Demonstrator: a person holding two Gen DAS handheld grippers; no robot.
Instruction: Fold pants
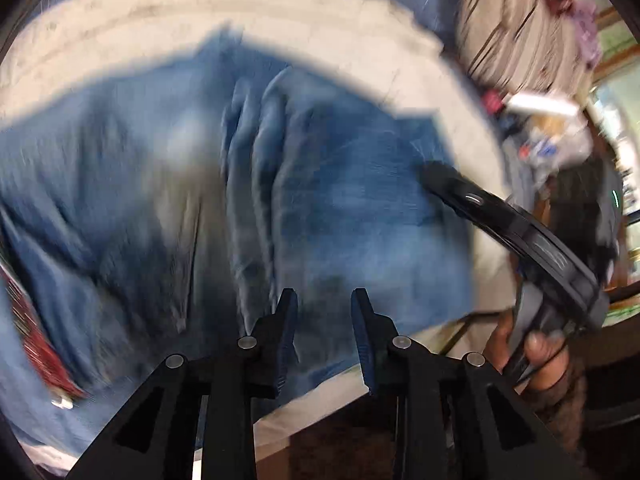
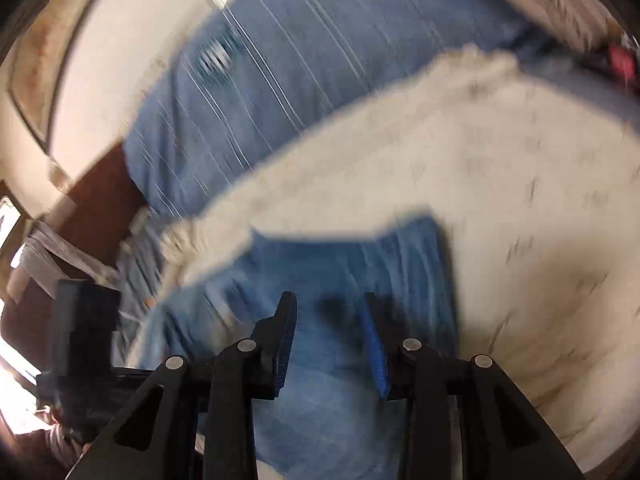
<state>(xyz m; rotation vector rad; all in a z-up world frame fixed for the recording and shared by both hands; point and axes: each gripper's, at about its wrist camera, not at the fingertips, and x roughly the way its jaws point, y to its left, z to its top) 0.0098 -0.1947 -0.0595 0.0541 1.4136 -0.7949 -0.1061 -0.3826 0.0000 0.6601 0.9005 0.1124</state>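
Blue jeans (image 1: 248, 184) lie spread and wrinkled on a cream cloth-covered surface (image 1: 280, 16). My left gripper (image 1: 324, 300) is open and empty, just above the jeans near their near edge. My right gripper shows in the left wrist view (image 1: 432, 172) at the right, its tip at the jeans' right part. In the right wrist view the right gripper (image 2: 330, 304) is open and empty over one end of the jeans (image 2: 344, 264). Both views are motion-blurred.
A blue striped cloth (image 2: 280, 80) lies beyond the cream cover (image 2: 500, 160). A beige striped cushion (image 1: 516, 24) and cluttered items (image 1: 548, 136) sit at the right. A red patterned item (image 1: 36, 344) lies at the left. The left gripper's body shows in the right wrist view (image 2: 84, 320).
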